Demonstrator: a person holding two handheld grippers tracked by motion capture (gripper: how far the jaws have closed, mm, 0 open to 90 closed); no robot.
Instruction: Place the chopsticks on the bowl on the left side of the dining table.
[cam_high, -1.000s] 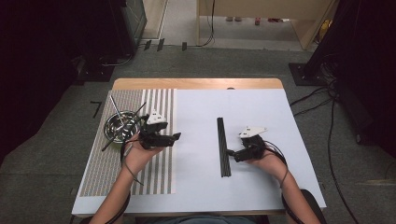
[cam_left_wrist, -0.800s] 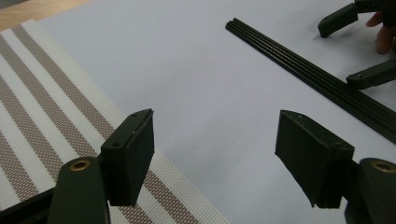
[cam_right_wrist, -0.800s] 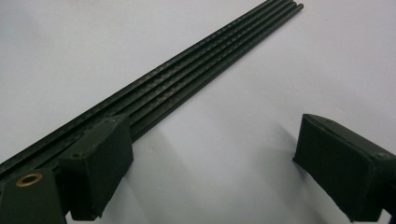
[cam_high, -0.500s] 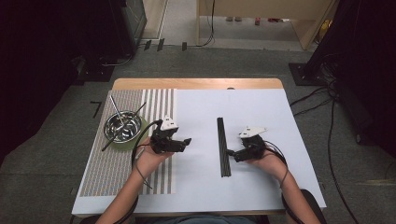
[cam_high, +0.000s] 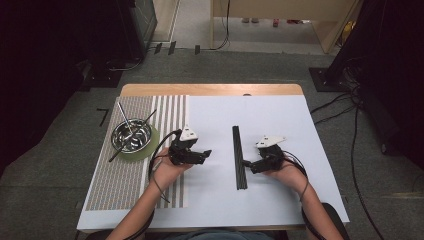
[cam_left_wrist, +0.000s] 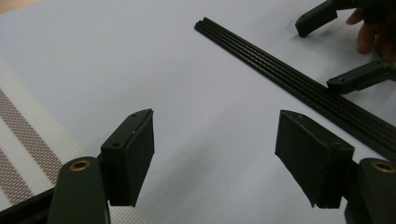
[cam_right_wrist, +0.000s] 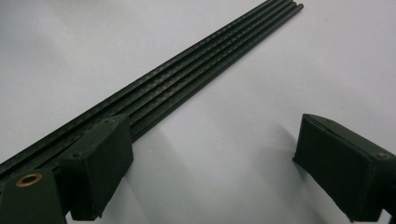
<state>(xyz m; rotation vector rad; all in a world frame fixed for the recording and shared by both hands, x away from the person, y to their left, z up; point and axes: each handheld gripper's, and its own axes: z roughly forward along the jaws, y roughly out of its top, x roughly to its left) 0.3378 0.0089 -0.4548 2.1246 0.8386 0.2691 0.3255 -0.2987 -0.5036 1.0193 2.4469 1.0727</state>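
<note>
Presently approaching black rods (cam_high: 239, 157) with left gripper (cam_high: 206, 153), jaws open, empty. Right gripper (cam_high: 248, 164) open beside rods. Next: straddle and close.

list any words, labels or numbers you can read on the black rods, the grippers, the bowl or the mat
None can be read. The black rods carry fine repeated marks along their length, too small and blurred to make out. The left gripper, right gripper, bowl and striped mat show no text.
</note>
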